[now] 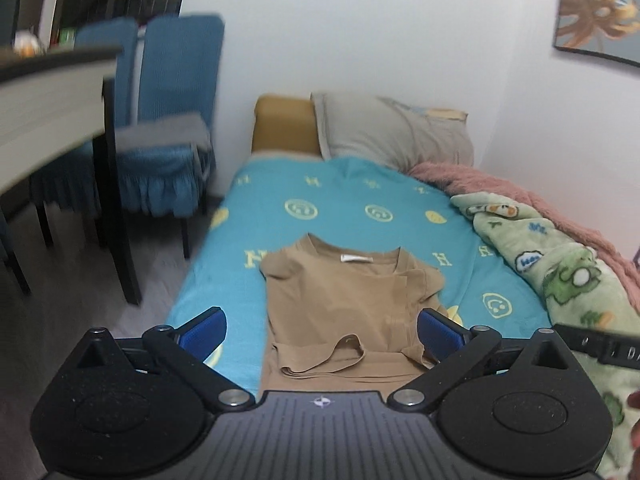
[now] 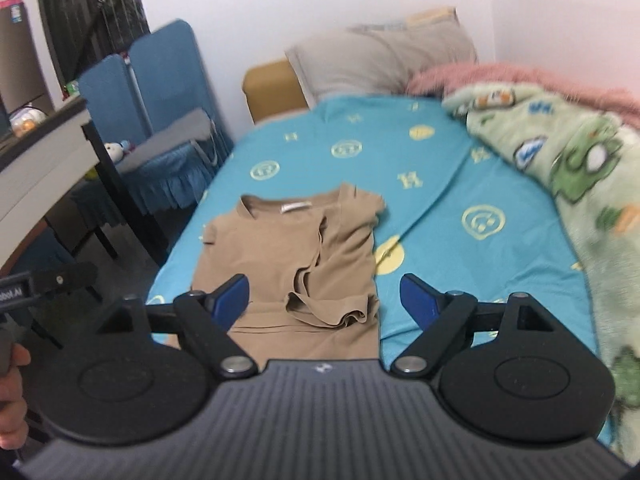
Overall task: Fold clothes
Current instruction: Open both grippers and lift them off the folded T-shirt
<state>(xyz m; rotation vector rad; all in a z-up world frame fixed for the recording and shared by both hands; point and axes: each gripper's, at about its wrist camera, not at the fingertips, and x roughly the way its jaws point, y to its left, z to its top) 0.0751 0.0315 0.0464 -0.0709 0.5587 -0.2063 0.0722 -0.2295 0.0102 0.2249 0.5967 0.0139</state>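
Note:
A tan T-shirt (image 1: pixel 340 300) lies on the turquoise bed sheet (image 1: pixel 360 208), collar toward the pillow. Both sleeves and sides are folded inward, and its lower edge is rumpled in a fold near the grippers. My left gripper (image 1: pixel 322 330) is open and empty, hovering above the shirt's near end. In the right wrist view the same shirt (image 2: pixel 288 256) lies on the sheet (image 2: pixel 440 200). My right gripper (image 2: pixel 324 300) is open and empty above the shirt's lower right part. The shirt's near hem is hidden under the gripper bodies.
A grey pillow (image 1: pixel 396 132) lies at the bed's head against a yellow headboard (image 1: pixel 284 124). A green cartoon blanket (image 1: pixel 560 272) and a pink blanket (image 1: pixel 500 184) lie along the right side. Blue chairs (image 1: pixel 168 128) and a table (image 1: pixel 48 92) stand left of the bed.

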